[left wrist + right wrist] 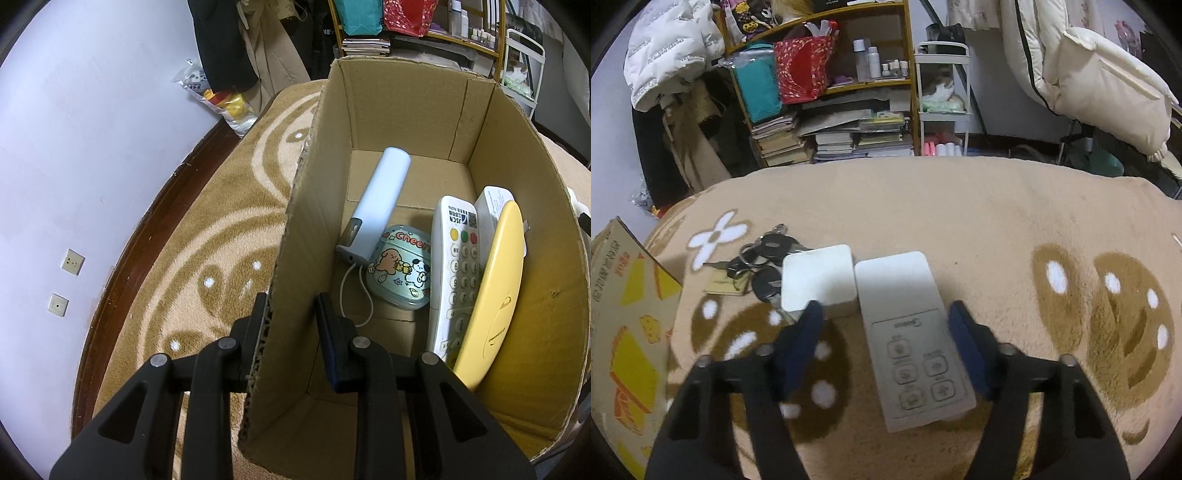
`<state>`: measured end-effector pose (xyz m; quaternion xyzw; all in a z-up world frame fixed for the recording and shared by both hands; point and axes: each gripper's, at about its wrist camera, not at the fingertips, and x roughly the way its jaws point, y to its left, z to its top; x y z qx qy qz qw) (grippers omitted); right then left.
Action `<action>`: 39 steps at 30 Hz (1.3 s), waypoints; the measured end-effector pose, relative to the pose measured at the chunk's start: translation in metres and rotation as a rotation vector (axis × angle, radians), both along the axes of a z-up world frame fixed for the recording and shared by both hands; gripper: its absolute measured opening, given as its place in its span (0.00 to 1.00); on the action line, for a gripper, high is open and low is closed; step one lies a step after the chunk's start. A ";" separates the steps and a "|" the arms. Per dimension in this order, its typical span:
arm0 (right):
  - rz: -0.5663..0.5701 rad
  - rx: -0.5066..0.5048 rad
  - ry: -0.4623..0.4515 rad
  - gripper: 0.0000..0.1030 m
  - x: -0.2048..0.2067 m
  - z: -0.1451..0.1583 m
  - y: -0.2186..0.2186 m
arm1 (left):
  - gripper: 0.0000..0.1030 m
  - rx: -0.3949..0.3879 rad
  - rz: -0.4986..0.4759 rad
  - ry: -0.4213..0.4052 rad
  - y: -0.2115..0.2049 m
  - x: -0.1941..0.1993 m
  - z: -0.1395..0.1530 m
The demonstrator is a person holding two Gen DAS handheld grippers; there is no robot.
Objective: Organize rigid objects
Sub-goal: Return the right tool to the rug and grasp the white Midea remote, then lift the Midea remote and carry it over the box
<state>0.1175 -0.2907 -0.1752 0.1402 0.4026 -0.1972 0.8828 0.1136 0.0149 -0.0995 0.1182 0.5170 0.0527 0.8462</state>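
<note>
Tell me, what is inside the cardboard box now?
Inside the cardboard box lie a pale blue tube, a cartoon tin, a white remote, and a yellow oval case. A white item behind the case is mostly hidden.

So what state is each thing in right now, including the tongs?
Left tongs: straddling the box wall.
Cardboard box: open-topped, partly filled.
Right tongs: open, around the grey remote.
Grey remote: flat on the blanket.
White case: closed.
Keys: lying loose.

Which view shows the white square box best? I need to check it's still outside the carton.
The right wrist view: the white square box lies on the blanket beside the keys. The left wrist view shows no such box on the blanket.
</note>
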 end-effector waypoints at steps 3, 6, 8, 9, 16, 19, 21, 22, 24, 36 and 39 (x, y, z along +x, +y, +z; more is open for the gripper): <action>0.003 -0.001 0.010 0.69 0.001 -0.002 -0.002 | 0.24 -0.002 0.001 0.001 0.000 0.000 0.000; 0.000 -0.002 0.017 0.69 0.002 -0.003 -0.004 | 0.24 0.001 0.000 0.000 0.000 0.000 0.000; -0.003 0.008 0.035 0.69 0.002 -0.007 -0.005 | 0.24 0.001 0.000 0.000 0.000 0.000 0.000; -0.009 0.019 0.045 0.69 0.002 -0.011 -0.007 | 0.24 0.001 0.000 0.000 0.000 0.000 0.000; -0.028 0.043 0.039 0.50 -0.004 -0.015 -0.010 | 0.25 0.000 0.001 0.003 0.000 0.000 0.000; -0.032 0.041 0.033 0.49 -0.007 -0.016 -0.010 | 0.25 -0.002 0.000 0.001 0.000 0.000 0.000; -0.038 0.032 0.038 0.49 -0.008 -0.015 -0.009 | 0.25 -0.001 0.000 0.001 0.000 0.000 0.000; -0.042 0.022 0.039 0.49 -0.009 -0.013 -0.008 | 0.25 -0.001 0.000 0.001 0.000 0.000 0.000; -0.044 0.010 0.030 0.49 -0.010 -0.007 -0.006 | 0.25 -0.001 0.000 0.001 0.000 0.000 0.000; -0.013 -0.030 -0.082 0.49 -0.014 0.044 0.018 | 0.25 0.000 0.000 0.001 0.000 0.000 0.000; 0.009 -0.031 -0.116 0.49 -0.014 0.056 0.026 | 0.25 0.000 0.000 0.002 0.000 0.000 0.000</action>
